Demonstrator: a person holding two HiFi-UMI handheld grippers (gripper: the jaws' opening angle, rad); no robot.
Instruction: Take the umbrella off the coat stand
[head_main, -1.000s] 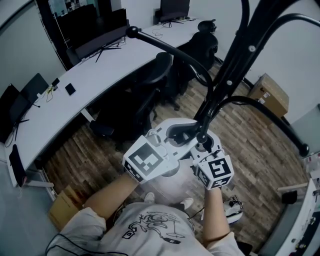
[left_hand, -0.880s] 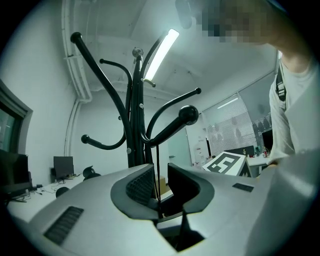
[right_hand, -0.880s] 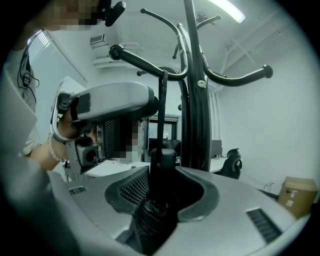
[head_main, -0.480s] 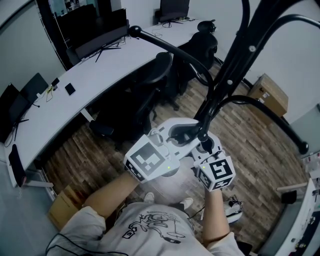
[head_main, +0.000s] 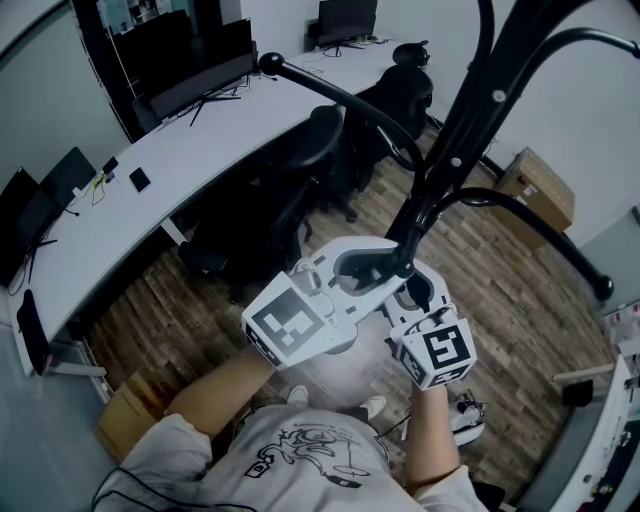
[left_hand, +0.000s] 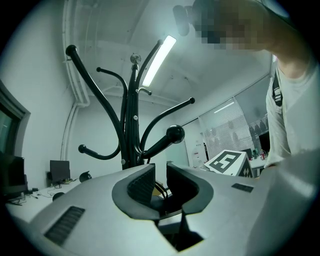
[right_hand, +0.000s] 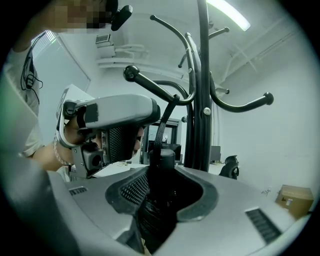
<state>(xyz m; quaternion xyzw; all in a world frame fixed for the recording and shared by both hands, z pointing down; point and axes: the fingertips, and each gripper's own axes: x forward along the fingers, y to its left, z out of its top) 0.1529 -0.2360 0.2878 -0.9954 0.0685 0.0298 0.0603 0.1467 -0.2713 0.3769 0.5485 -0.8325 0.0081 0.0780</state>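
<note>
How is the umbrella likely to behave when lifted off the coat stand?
The umbrella handle looks rigid and ribbed, so the right gripper, closed round it, probably won't slip. Its strap looks floppy and could catch on the coat stand hook. The rest hangs hidden below, so it may swing.

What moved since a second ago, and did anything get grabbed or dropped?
The right gripper slid slightly toward the person, with the umbrella handle between its jaws. The left gripper hardly moved; its jaws are closing, with nothing clearly pinched between them. Nothing was let go. The coat stand, desk and chairs stayed put.
</note>
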